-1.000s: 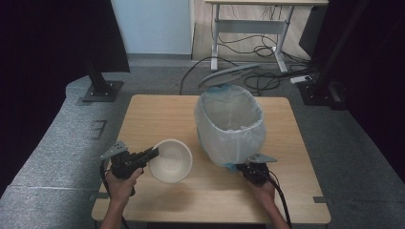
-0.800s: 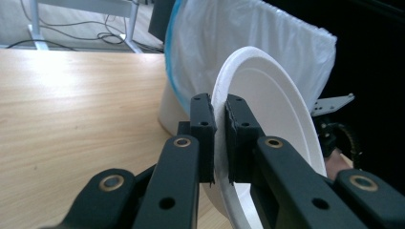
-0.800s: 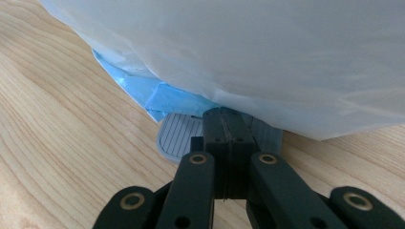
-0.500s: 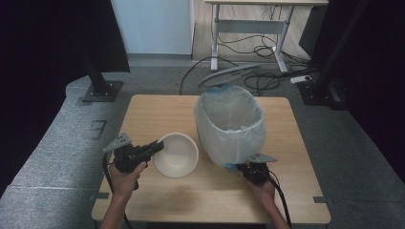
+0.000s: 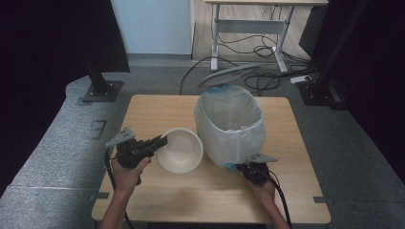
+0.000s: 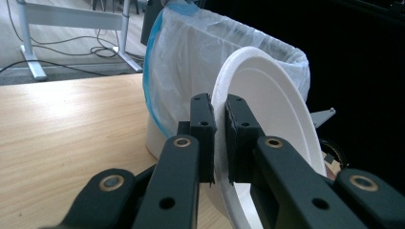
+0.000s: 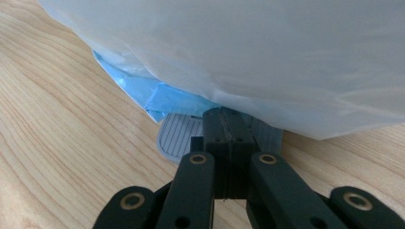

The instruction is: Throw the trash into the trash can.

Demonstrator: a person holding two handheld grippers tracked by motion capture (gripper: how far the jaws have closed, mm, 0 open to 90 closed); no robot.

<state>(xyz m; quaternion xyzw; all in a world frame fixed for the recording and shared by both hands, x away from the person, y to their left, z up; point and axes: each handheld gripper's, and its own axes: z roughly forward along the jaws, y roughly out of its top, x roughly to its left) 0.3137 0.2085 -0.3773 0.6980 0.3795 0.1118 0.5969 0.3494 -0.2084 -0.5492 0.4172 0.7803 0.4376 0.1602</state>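
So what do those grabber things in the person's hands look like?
Both are black. The left gripper and the right gripper each carry a grey three-cornered plate on top and trail a black cable. Up close, the fingers are flat black blocks on jointed bars with round brass-coloured rivets. The forearms are bare: no sleeves.

Left gripper (image 6: pixel 218 138): black two-jaw linkage, flat perforated arms joined by brass-coloured pivot pins, blocky black fingertips (image 6: pixel 202 129) with small screw holes; grey three-cornered plate on top and a black cable trailing from the handle. Right gripper (image 7: pixel 224 152): same black build with brass-coloured pins, grey plate and black cable. Forearms look bare, sleeves apparently none, though the high view is small.
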